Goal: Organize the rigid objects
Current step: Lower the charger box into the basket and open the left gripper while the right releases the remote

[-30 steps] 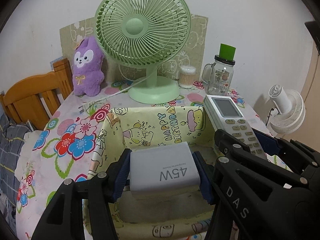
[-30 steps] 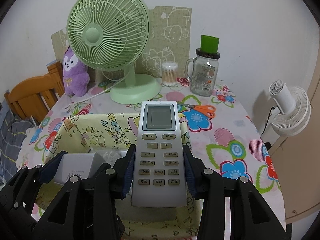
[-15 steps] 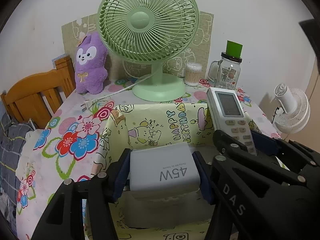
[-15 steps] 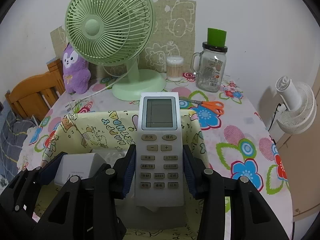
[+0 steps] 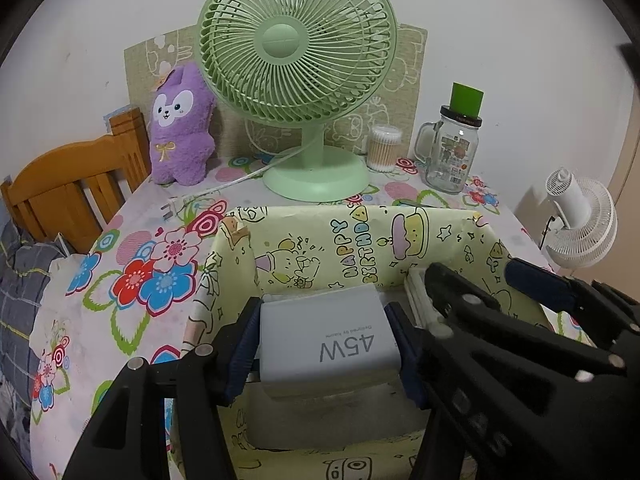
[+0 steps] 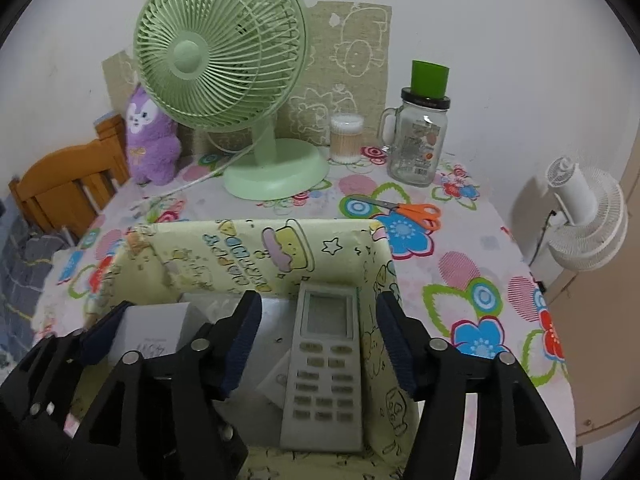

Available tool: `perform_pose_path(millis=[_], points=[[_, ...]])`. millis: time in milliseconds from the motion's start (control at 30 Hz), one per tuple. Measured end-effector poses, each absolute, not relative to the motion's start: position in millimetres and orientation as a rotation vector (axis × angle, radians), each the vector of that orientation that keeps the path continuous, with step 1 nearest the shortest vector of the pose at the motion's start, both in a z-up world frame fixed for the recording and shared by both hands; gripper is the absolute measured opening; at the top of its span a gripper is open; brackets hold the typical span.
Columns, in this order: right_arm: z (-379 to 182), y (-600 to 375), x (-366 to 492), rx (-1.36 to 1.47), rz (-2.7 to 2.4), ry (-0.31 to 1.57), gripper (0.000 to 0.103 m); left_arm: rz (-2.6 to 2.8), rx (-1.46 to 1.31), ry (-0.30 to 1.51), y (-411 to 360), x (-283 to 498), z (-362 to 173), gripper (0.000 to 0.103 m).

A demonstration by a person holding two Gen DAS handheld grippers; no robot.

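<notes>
My left gripper (image 5: 324,344) is shut on a white 45W charger (image 5: 328,340) and holds it inside the yellow cartoon-print box (image 5: 340,228). My right gripper (image 6: 316,340) is open above the same box (image 6: 256,236). A white remote control (image 6: 326,368) lies in the box against its right wall, below and between the open jaws, free of them. The charger also shows at the left of the right wrist view (image 6: 152,332). The right gripper's black arm (image 5: 500,320) crosses the right side of the left wrist view.
A green desk fan (image 6: 224,64), a purple plush toy (image 5: 180,128), a cotton swab jar (image 6: 346,136) and a glass mug jar with a green lid (image 6: 420,128) stand behind the box. Orange scissors (image 6: 404,210) lie on the floral tablecloth. A wooden chair (image 5: 72,184) is at left, a white fan (image 6: 584,220) at right.
My right gripper has opened and let go of the remote, which now lies in the box. My left gripper has lowered the charger deeper into the box.
</notes>
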State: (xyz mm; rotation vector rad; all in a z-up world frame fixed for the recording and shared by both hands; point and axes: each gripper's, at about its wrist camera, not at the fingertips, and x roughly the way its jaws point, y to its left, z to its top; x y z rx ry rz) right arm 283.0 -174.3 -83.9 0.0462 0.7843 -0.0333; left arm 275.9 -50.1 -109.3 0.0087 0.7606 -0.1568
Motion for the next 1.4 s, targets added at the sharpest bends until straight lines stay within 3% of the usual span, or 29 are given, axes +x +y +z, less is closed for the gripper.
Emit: perform_pose_path(millis=[200, 300, 367, 633, 833, 967, 1400], points=[[-75, -180, 269, 0.068, -0.003, 0.779, 0.067, -0.157, 0.002, 0.765, -52, 275, -108, 0.063], [-69, -183, 262, 0.043, -0.060, 0.758, 0.081, -0.161, 0.008, 0.761, -55, 273, -106, 0.063], [-67, -185, 257, 0.032, -0.069, 0.736, 0.084, -0.163, 0.017, 0.749, -58, 270, -104, 0.063], [-70, -198, 253, 0.052, -0.097, 0.742, 0.086, -0.182, 0.056, 0.735, -71, 267, -101, 0.064], [-73, -200, 251, 0.044, -0.099, 0.744, 0.087, -0.189, 0.081, 0.737, -74, 263, -103, 0.090], [-74, -202, 247, 0.051, -0.100, 0.748, 0.088, -0.190, 0.104, 0.727, -76, 254, -102, 0.101], [-65, -192, 218, 0.022, -0.092, 0.717, 0.094, -0.160, 0.118, 0.714, -69, 223, -91, 0.103]])
